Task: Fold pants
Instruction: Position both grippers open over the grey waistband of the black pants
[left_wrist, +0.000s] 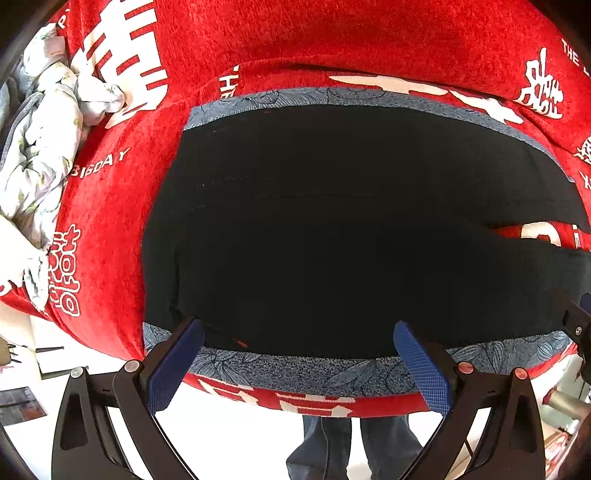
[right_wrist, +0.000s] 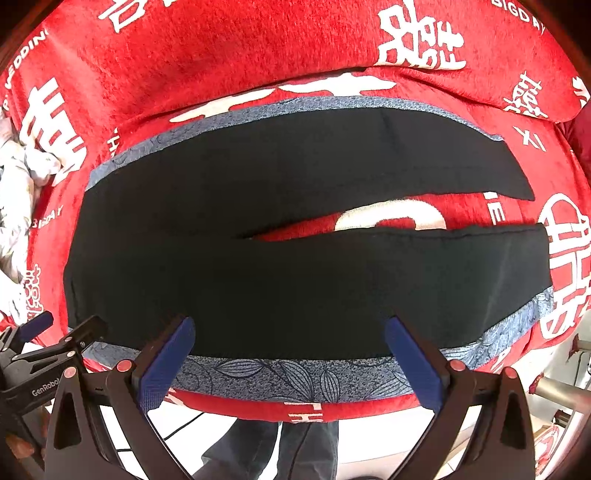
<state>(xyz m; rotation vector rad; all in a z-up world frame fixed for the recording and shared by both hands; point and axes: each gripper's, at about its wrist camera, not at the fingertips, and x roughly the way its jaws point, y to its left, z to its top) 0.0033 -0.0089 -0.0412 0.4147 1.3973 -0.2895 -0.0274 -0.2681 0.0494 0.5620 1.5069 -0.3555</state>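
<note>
Pants: I see the black pants (right_wrist: 280, 258) spread flat on the blue-grey leaf-print mat (right_wrist: 295, 376); waist end to the left, two legs running to the right with a wedge of red showing between them; the mat's edge shows along both the near and the far side of the pants

Mat: it lies on the red cover with white lettering (right_wrist: 229, 48); whether that cover is on a bed or a sofa I cannot tell

Left claw: my left claw (left_wrist: 299, 332) stands wide open with nothing in it; its blue pads (left_wrist: 421, 365) sit over the near edge of the pants, close to the waist end; whether they touch the cloth I cannot tell

Right claw: my right claw (right_wrist: 290, 330) is likewise spread wide and empty; it hangs over the near hem of the pants, further along the near leg

Bundle: a crumpled pale floral cloth (left_wrist: 40, 147) lies on the red cover, left of the pants and apart from them

Person: legs in dark jeans (right_wrist: 266, 443) stand below the near edge of the mat
</note>
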